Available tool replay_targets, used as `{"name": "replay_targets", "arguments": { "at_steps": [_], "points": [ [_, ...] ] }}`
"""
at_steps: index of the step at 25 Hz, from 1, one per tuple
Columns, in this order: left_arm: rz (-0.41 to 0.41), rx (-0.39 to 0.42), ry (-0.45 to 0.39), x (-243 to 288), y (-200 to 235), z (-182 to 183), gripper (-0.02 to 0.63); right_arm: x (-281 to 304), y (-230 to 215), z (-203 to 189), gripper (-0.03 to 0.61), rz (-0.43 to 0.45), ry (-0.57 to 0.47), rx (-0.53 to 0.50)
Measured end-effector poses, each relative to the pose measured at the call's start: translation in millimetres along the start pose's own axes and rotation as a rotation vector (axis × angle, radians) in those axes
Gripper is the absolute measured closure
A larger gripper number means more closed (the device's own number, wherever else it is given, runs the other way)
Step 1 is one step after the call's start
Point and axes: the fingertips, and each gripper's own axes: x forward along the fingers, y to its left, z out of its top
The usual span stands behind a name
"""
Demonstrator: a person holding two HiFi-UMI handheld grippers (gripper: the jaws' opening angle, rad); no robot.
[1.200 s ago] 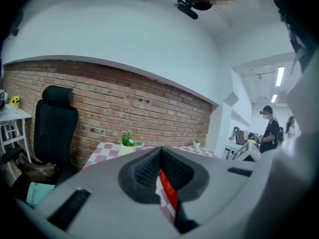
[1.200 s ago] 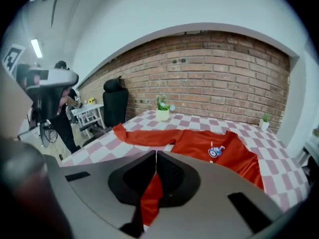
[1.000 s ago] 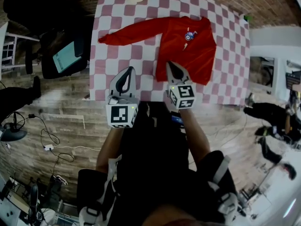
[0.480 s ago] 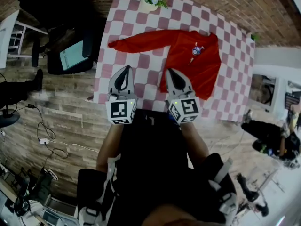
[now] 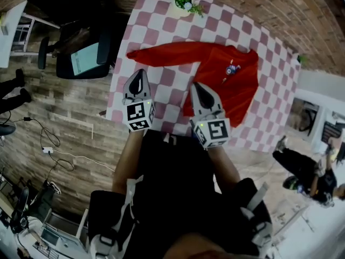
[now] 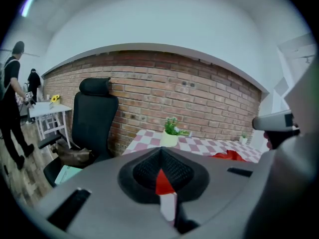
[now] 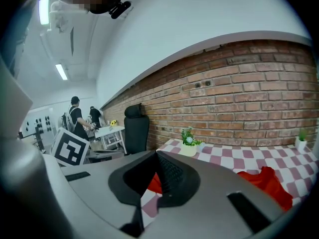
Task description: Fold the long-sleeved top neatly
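Observation:
A red long-sleeved top (image 5: 233,82) lies flat on the pink-and-white checked table (image 5: 161,104), one sleeve (image 5: 161,54) stretched out to the left. My left gripper (image 5: 138,74) is shut and empty, hovering over the table's near left part just short of that sleeve. Also shut and empty, my right gripper (image 5: 197,87) hangs at the top's lower left hem. In the left gripper view the closed jaws (image 6: 160,156) show a sliver of red top (image 6: 230,156) beyond. The right gripper view has its closed jaws (image 7: 157,157) with the red top (image 7: 266,180) to the right.
A potted plant (image 5: 183,1) stands at the table's far edge. A black office chair (image 5: 86,58) with a light pad on its seat sits left of the table. A brick wall (image 6: 199,98) is behind. People stand at the right (image 5: 302,171); cables lie on the wooden floor (image 5: 54,155).
The left gripper has moved forward and down over the table toward the outstretched sleeve. The right gripper has lifted slightly near the hem. Both stay shut and empty.

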Motion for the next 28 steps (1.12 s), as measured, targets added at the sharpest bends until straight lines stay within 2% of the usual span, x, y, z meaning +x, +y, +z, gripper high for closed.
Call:
{"name": "replay_targets", "arguments": {
  "at_steps": [3,6,9,16,23,28],
  "points": [
    [0.046,-0.064,0.043,19,15,-19,0.614,11,-3,-3,0.571,0.016,0.011,-0.003],
    [0.075,-0.093,0.09,35,26,-36,0.599,20,-4,-8,0.571,0.031,0.026,0.004],
    [0.091,-0.119,0.13,51,33,-49,0.49,29,-7,-12,0.571,0.039,0.036,0.005],
    [0.2,-0.223,0.226,92,50,-74,0.388,48,-14,-25,0.571,0.045,0.076,0.01],
    [0.32,-0.34,0.291,124,68,-99,0.377,58,-27,-33,0.571,0.03,0.104,0.022],
    [0.395,-0.366,0.322,134,82,-112,0.382,61,-38,-35,0.571,0.01,0.104,0.035]
  ]
}}
